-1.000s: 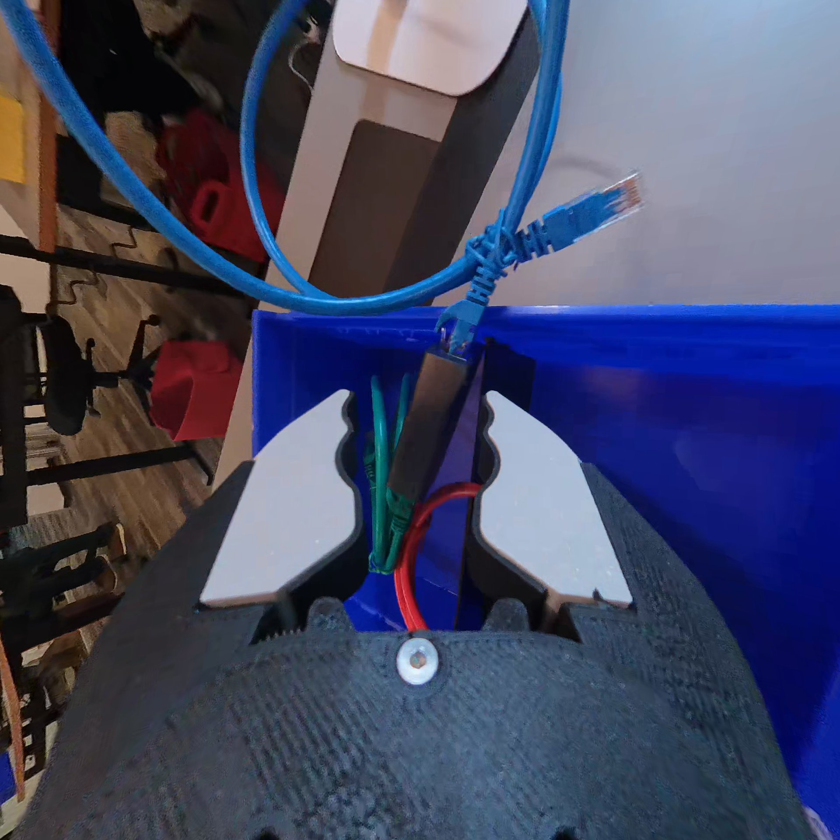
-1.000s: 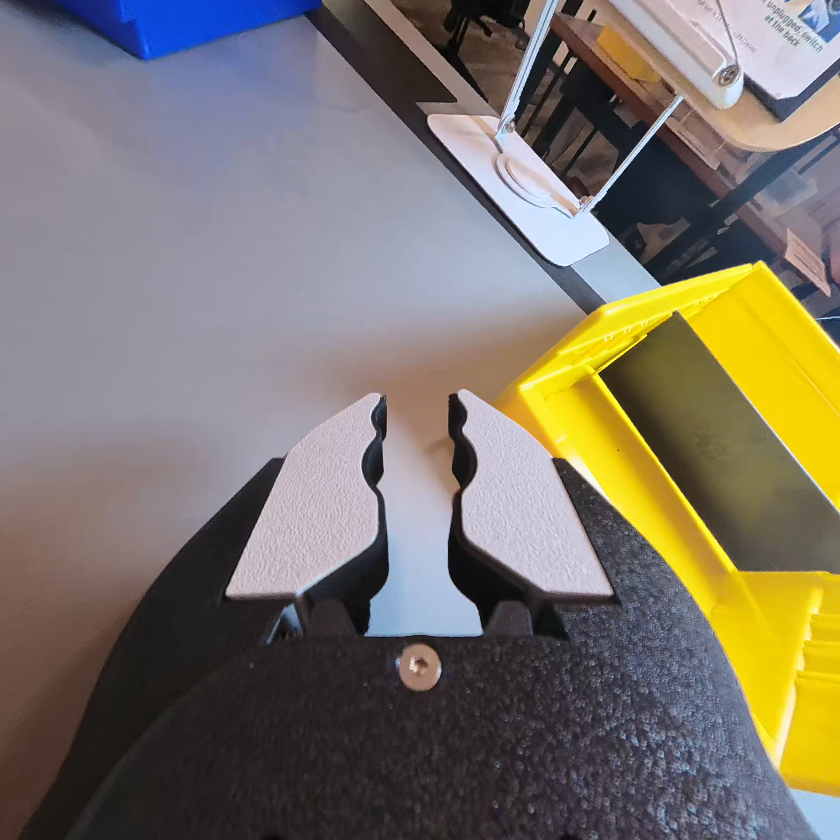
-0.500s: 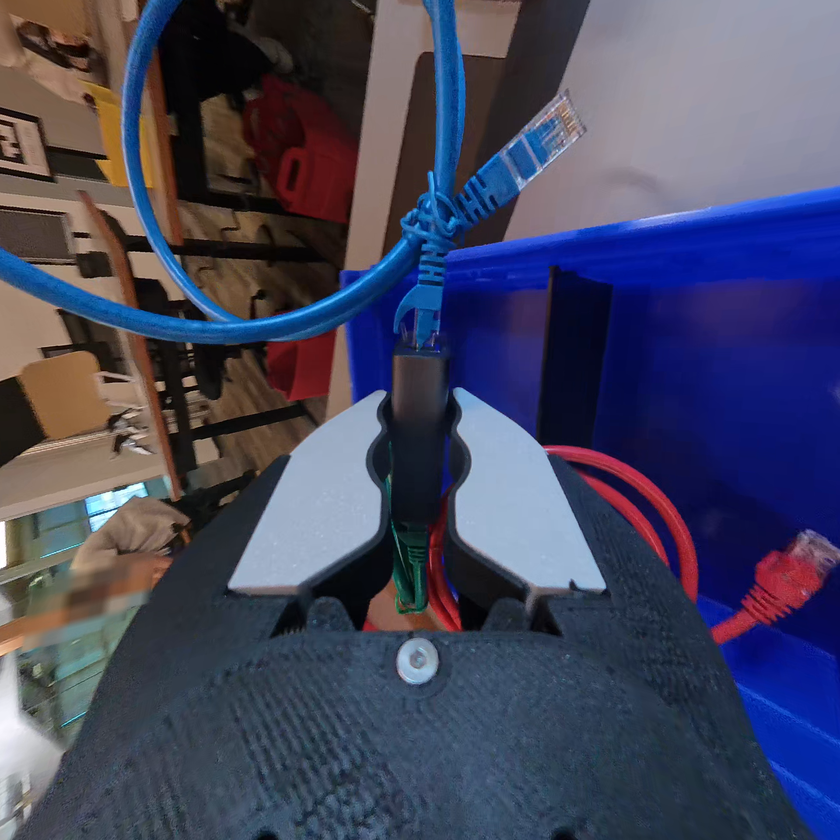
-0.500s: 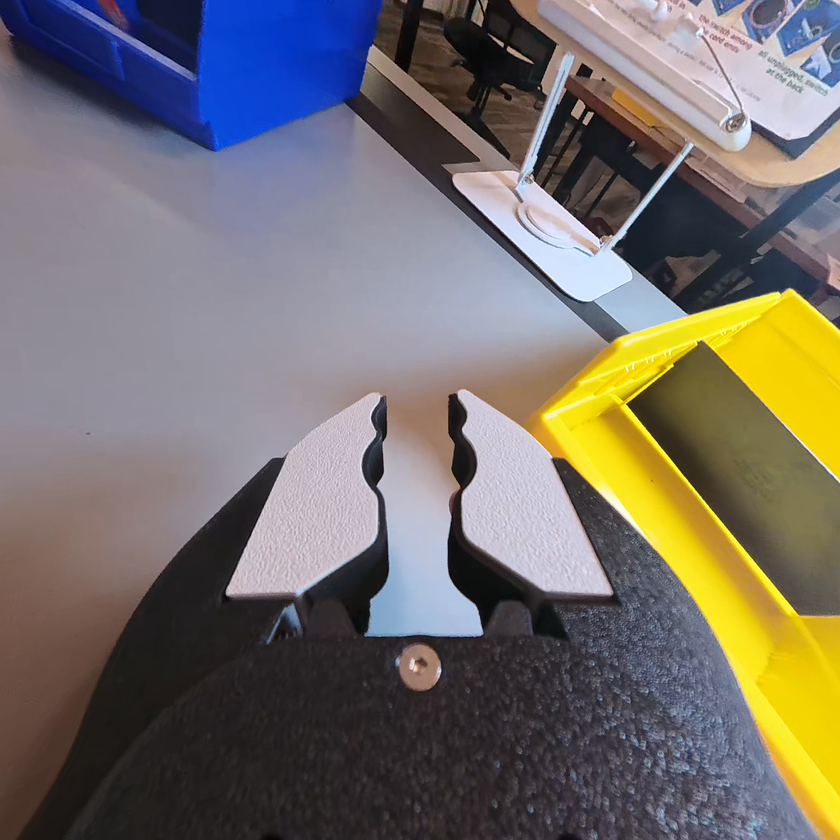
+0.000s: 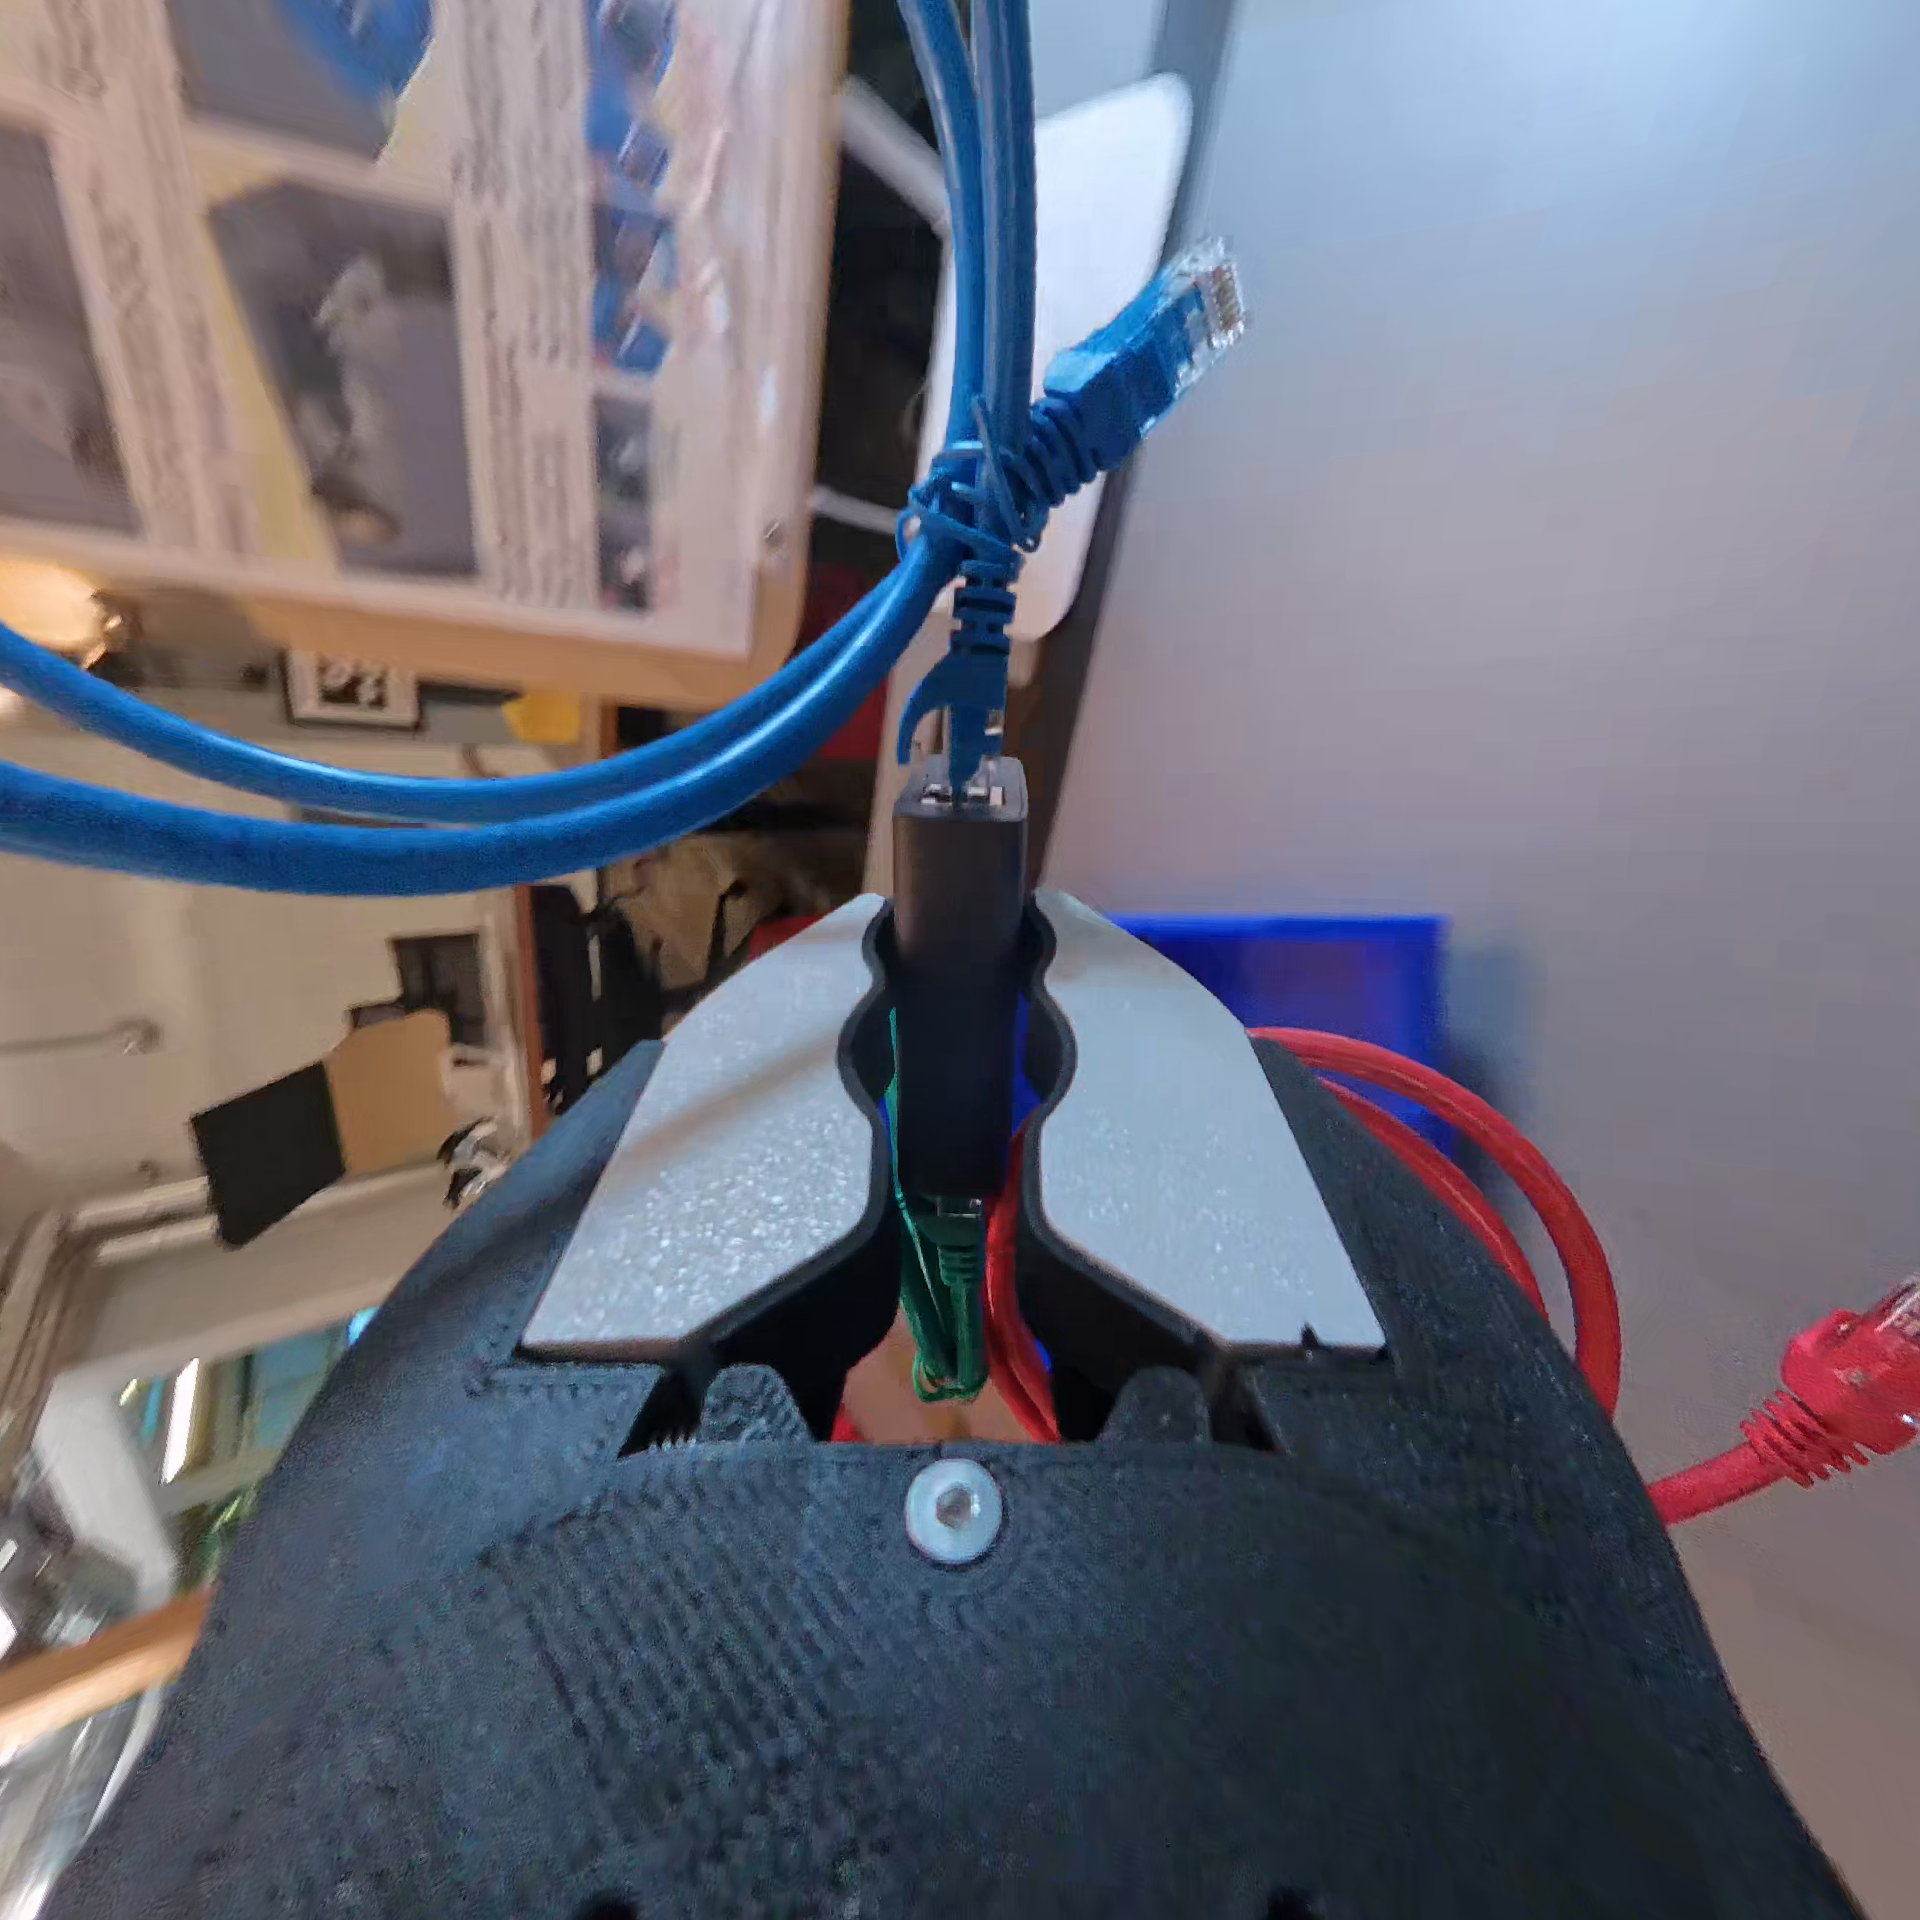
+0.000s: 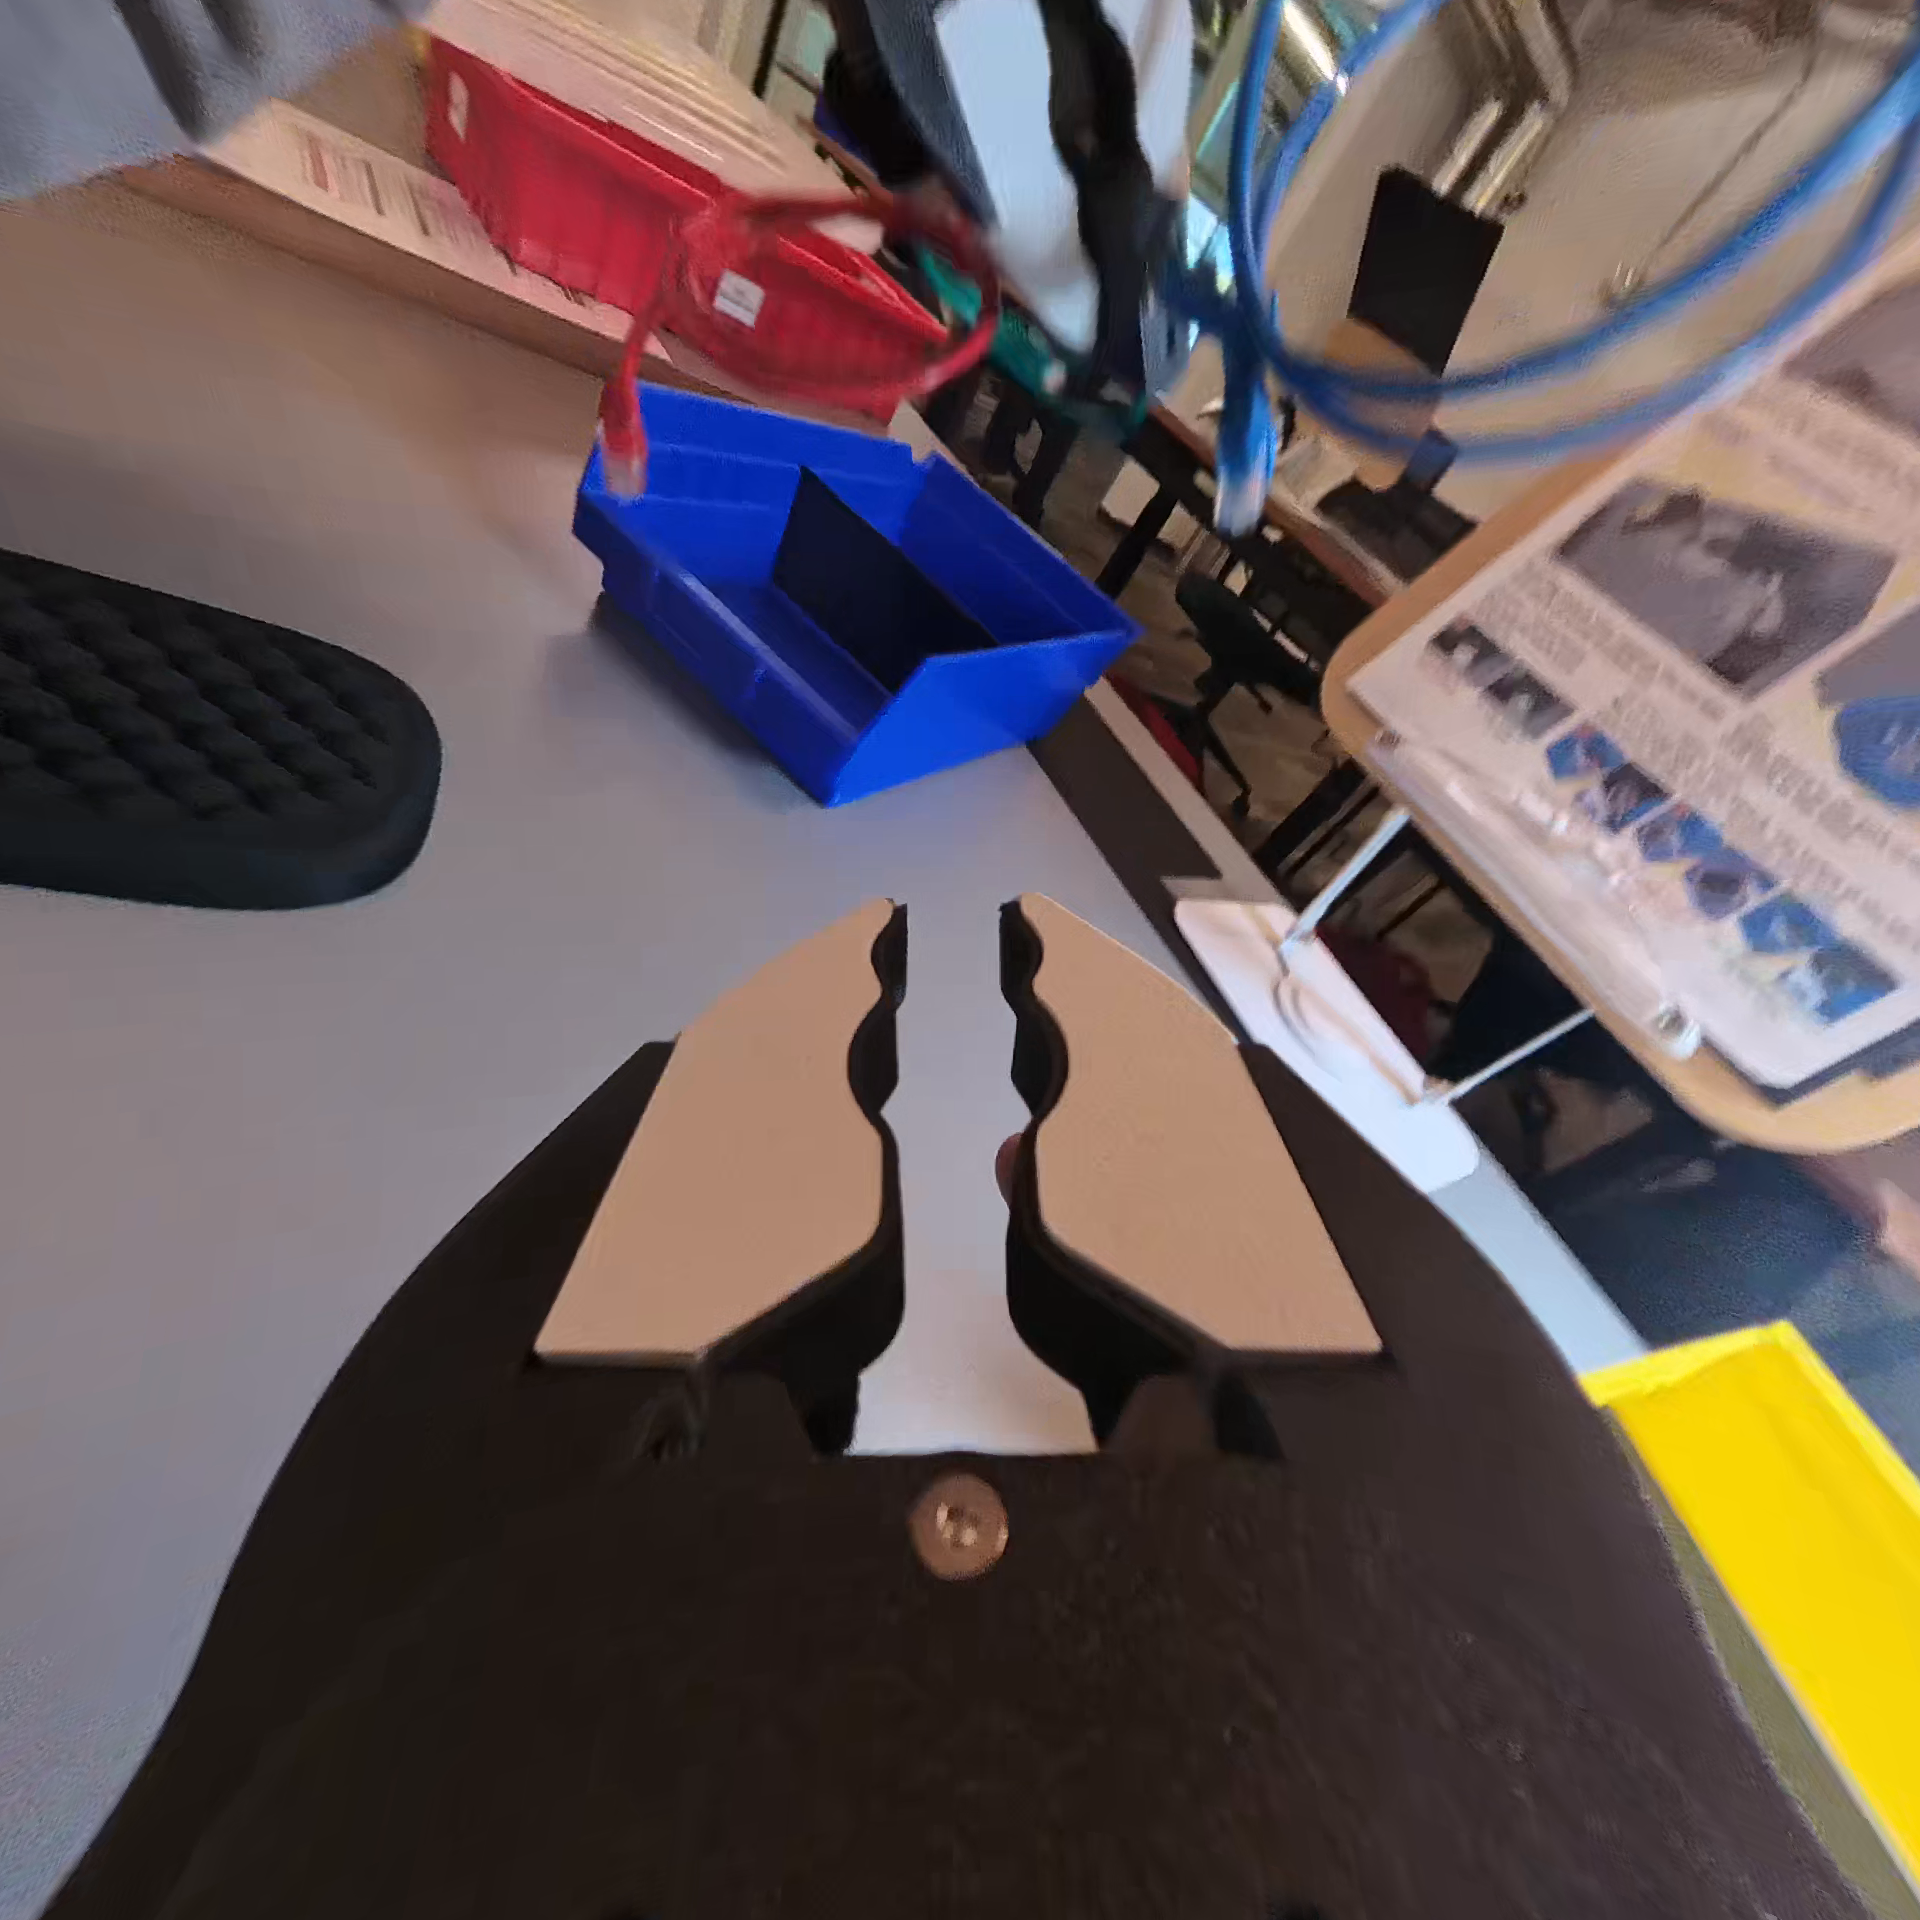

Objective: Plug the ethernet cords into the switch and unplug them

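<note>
While the left gripper (image 5: 961,935) clamps the black switch (image 5: 958,997) between its jaws, the switch's long axis runs straight along the fingers, its far end sticking out past the tips. One plug of the blue cord (image 5: 436,821) sits in that far end; the cord's other plug (image 5: 1153,348) is free, pointing up and to the right beyond the tips. A green cord (image 5: 940,1299) enters the switch's near end, deep between the jaws. A red cord (image 5: 1496,1195) loops out to the right of the jaws, its free plug (image 5: 1860,1361) hanging well to the right.

The right gripper (image 6: 951,925) holds nothing, its jaws parted by a narrow gap above bare grey table (image 6: 312,1091). Ahead of the tips stands one blue bin (image 6: 862,623), near the table's far edge; a yellow bin (image 6: 1787,1507) lies to the right, behind the tips, and a black textured pad (image 6: 187,738) lies to the left.

Three cords show: one blue, one green, one red.
</note>
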`<state>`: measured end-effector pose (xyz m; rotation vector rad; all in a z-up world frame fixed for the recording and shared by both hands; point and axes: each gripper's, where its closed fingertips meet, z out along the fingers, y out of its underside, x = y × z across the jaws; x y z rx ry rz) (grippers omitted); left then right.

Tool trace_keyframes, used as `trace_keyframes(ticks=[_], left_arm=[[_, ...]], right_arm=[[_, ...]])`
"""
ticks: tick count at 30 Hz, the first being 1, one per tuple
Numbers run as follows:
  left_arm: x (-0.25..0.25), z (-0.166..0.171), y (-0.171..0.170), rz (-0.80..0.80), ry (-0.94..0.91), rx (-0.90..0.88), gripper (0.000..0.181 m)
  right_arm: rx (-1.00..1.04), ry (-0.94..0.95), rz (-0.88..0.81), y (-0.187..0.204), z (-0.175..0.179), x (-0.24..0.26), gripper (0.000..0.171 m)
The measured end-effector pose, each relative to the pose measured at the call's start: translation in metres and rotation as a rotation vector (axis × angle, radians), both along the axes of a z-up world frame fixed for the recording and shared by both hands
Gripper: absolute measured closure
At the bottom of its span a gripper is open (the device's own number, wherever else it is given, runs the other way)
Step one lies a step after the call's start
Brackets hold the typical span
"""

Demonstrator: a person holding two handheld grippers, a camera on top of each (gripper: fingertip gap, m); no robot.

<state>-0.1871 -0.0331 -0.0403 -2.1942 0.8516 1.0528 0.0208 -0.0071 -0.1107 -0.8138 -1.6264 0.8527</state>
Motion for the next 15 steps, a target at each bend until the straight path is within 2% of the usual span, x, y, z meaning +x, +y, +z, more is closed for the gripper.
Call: trace_keyframes(ticks=[1, 4, 6, 10, 15], left_arm=[[0.022, -0.011, 0.003, -0.036, -0.031, -0.019, 0.158], [0.081, -0.049, 0.013, -0.124, -0.116, -0.081, 0.159], [0.111, -0.071, 0.022, -0.179, -0.152, -0.097, 0.159], [0.138, -0.107, 0.037, -0.236, -0.194, -0.111, 0.160], [0.155, -0.137, 0.042, -0.302, -0.282, -0.122, 0.160]], right_arm=[[0.042, 0.016, 0.008, -0.006, 0.009, -0.002, 0.154], [0.145, 0.056, 0.023, -0.022, 0.034, -0.007, 0.154], [0.210, 0.024, 0.001, -0.024, 0.036, -0.012, 0.153], [0.318, -0.045, -0.089, 0.002, 0.007, -0.022, 0.150], [0.335, -0.142, -0.081, 0.024, -0.040, -0.020, 0.150]])
